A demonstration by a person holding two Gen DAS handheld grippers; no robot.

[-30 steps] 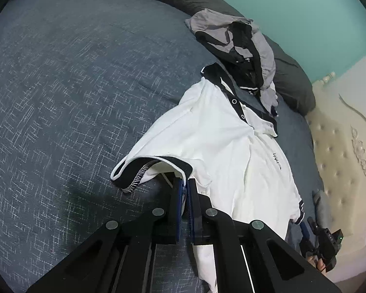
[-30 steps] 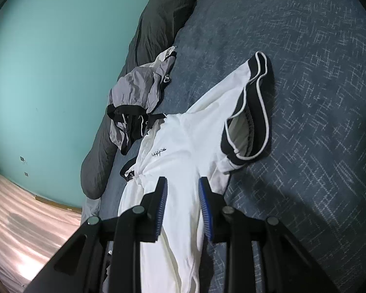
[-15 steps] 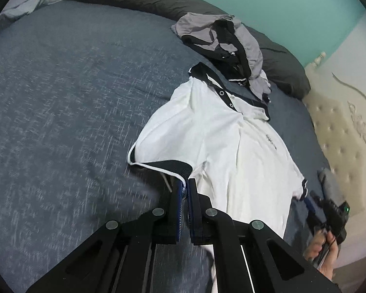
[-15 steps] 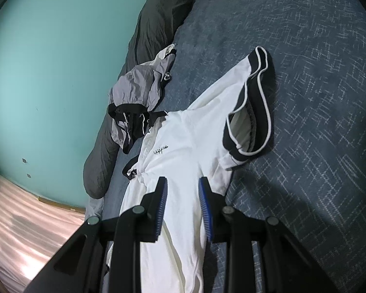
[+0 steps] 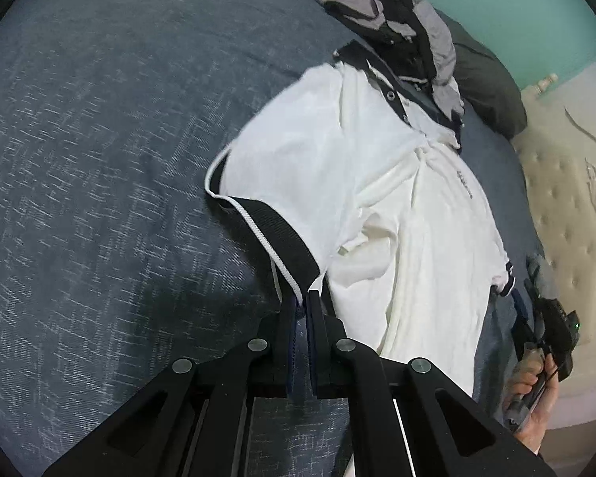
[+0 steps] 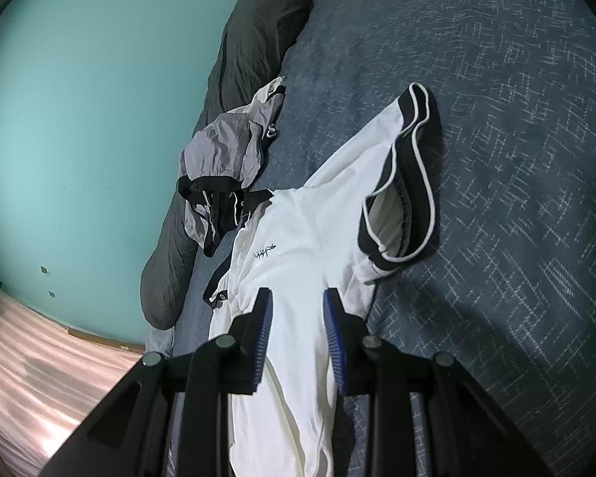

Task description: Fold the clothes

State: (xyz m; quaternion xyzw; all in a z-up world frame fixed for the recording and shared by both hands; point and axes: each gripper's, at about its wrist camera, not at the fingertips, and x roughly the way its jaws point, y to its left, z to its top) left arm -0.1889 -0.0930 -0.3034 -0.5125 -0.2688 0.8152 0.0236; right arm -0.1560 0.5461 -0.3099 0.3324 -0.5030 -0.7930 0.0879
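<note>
Folding is at an early stage. The white polo shirt [image 5: 377,198] lies spread lengthwise on the bed [image 5: 99,159], front up, and no completed fold of the body is visible. Only one sleeve is being handled; the second sleeve and the lengthwise and crosswise folds of the body appear to remain to be done.

Left tongs [image 5: 302,298]: pressed together, pinching the black cuff [image 5: 282,234] of the near sleeve at its end. The cuff runs directly ahead of the tips and is lifted off the bed, pulled taut toward the shirt body. Judged step in hand: carrying this sleeve inward over the chest.

Right tongs [image 6: 298,302]: partly spread, poised over the lower body of the shirt. White fabric shows between and beneath the fingers, but whether the pads press on it cannot be told. A hand [image 5: 536,381] holding this tool appears at the far right of the left tongs' view, beside the shirt's hem edge.

Condition of the garment: white knit with black collar [image 5: 361,55], black button placket and black cuffs edged in white piping, and a small dark chest mark [image 6: 264,253]. The fabric is creased along the middle, with a raised ridge from collar toward hem. From the right tongs' side, the sleeve opening [image 6: 397,198] gapes, ahead and to the right of the tips.

Beyond the collar, ahead of both tongs, a crumpled grey and black garment [image 5: 401,12] lies unfolded, touching the shirt's collar area and resting against a dark pillow [image 6: 254,39]. It appears to be pending work.
</note>
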